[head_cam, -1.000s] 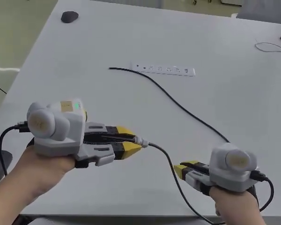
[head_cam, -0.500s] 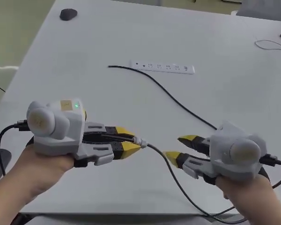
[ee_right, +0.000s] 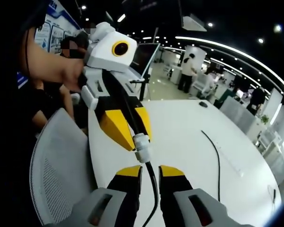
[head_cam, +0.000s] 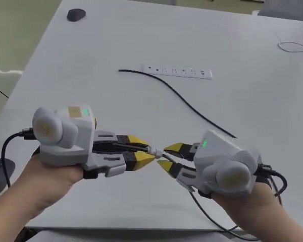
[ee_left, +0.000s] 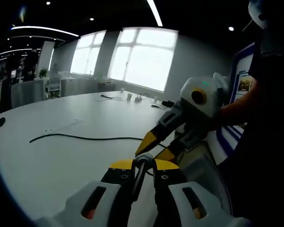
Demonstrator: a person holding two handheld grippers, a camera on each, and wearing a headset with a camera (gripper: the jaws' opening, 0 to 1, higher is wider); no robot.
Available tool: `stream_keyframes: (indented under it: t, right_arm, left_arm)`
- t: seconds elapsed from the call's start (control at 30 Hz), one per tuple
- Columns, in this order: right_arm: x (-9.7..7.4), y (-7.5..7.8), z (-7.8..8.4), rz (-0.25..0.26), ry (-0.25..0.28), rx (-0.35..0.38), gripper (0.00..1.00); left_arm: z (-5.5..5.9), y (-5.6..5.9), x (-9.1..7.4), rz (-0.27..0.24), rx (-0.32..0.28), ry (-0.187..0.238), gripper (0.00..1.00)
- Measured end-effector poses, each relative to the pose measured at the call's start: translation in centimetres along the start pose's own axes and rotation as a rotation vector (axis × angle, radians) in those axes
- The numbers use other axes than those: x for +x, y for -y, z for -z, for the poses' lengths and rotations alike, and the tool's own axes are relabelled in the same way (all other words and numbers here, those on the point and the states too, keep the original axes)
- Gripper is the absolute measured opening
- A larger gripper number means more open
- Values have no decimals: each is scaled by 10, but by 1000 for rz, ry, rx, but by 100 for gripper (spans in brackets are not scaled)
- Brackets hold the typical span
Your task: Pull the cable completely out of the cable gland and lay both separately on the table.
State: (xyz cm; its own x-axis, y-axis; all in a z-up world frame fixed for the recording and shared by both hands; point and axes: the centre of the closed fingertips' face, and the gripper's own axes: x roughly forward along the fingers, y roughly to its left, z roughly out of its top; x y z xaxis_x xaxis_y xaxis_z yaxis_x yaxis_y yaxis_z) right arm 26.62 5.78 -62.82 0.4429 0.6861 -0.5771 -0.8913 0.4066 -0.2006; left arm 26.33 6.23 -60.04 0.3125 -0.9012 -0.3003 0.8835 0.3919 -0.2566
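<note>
- Left tongs [ee_left: 143, 164] clamp the small white plastic cable gland [ee_right: 142, 146] above the pale grey surface [head_cam: 242, 55].
- Right tongs [ee_right: 150, 170] gape narrowly, straddling the thin black cable [head_cam: 192, 108] just beside the gland.

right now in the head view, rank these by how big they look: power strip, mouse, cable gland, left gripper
1. left gripper: largest, though it is also nearest the camera.
2. power strip: long and thin.
3. mouse and cable gland: look nearly alike. The mouse sits far back, so no firm order.
</note>
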Motion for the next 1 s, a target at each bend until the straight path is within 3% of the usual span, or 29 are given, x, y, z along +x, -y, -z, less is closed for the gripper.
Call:
stream_keyframes:
  t: [0.13,0.63,0.9,1.0]
  right_arm:
    - [4,-1,2,4,-11,-27,2]
    - [5,-1,7,-11,-7,38,0]
    - [5,3,21,-3,-40,69,0]
    - [5,6,35,5,-69,94,0]
  left_arm:
    - [0,2,0,3,1,1,15]
    - [-1,0,-1,-8,13,8,15]
    - [-4,-1,-3,-5,5,24,15]
    - [-6,-4,-4,-10,-3,33,15]
